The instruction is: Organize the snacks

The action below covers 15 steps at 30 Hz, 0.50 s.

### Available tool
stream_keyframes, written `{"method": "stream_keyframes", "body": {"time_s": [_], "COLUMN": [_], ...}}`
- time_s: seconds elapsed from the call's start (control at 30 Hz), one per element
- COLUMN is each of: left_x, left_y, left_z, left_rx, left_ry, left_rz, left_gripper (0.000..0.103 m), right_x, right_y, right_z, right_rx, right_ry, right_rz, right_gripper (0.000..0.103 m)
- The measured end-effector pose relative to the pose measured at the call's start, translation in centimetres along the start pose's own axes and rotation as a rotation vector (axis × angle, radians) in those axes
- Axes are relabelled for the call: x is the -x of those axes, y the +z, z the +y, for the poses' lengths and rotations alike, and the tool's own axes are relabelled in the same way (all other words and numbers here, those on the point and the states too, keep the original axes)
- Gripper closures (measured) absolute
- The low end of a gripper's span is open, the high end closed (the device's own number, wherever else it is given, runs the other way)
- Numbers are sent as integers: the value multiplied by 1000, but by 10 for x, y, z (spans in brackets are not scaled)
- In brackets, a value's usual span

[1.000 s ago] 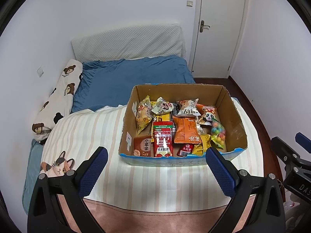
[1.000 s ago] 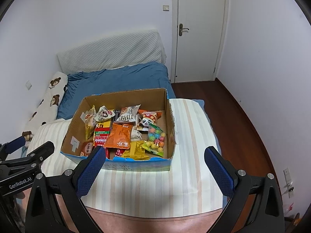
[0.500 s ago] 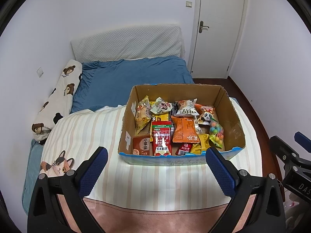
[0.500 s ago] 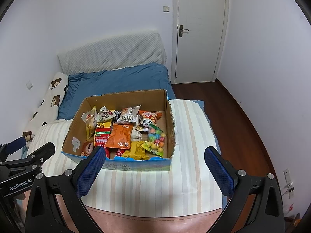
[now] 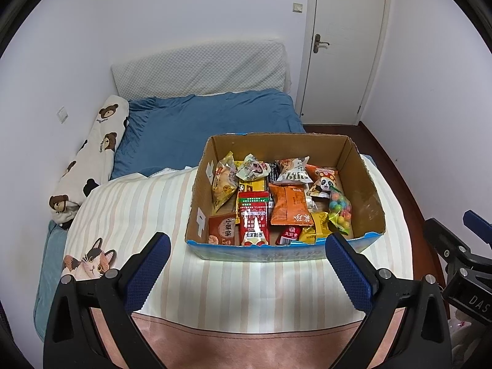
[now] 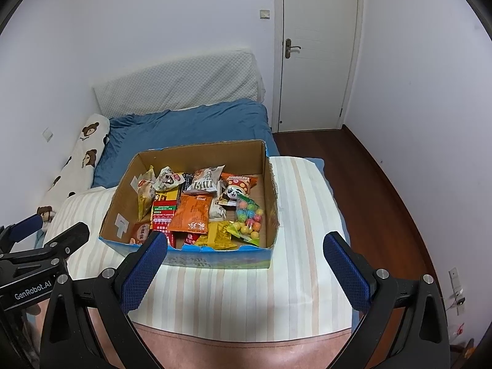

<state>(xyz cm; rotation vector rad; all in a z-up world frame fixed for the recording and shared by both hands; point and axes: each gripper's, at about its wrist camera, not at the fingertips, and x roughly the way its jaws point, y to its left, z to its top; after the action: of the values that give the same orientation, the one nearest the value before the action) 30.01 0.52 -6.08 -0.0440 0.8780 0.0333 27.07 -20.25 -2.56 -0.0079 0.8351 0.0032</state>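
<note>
An open cardboard box (image 5: pixel 363 178) (image 6: pixel 270 184) with a blue front rim stands on the striped blanket. It holds several snack packets: an orange bag (image 5: pixel 289 206) (image 6: pixel 192 212), a red packet (image 5: pixel 253 224), a bag of coloured candy balls (image 5: pixel 339 210) (image 6: pixel 249 218), a panda packet (image 5: pixel 323 183) (image 6: pixel 235 190). My left gripper (image 5: pixel 247 272) hangs open in front of the box, above the blanket, nothing between its blue pads. My right gripper (image 6: pixel 246 272) is open too, its left pad overlapping the box's front left corner in view.
The striped blanket (image 5: pixel 129 209) covers the near part of a bed with a blue sheet (image 5: pixel 196 123). A bear-print pillow (image 5: pixel 92 153) lies along the left wall. A white door (image 6: pixel 316 49) and dark wood floor (image 6: pixel 375 184) are to the right.
Both cameras have drifted slightly back, so the box sits a little higher in each view. Nothing was gripped or released.
</note>
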Motion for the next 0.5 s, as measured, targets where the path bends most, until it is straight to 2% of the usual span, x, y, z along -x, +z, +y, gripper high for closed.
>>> {"method": "stream_keyframes", "body": {"time_s": [0.5], "left_x": [2], "left_y": [-2], "left_z": [1], "left_rx": [1], "left_ry": [8], "left_rz": [-14], "left_gripper": [0], "right_x": [0], "right_y": [-1], "right_z": [1], "right_rx": [2], "right_ry": [9], "right_rz": [-3], "right_gripper": [0]}}
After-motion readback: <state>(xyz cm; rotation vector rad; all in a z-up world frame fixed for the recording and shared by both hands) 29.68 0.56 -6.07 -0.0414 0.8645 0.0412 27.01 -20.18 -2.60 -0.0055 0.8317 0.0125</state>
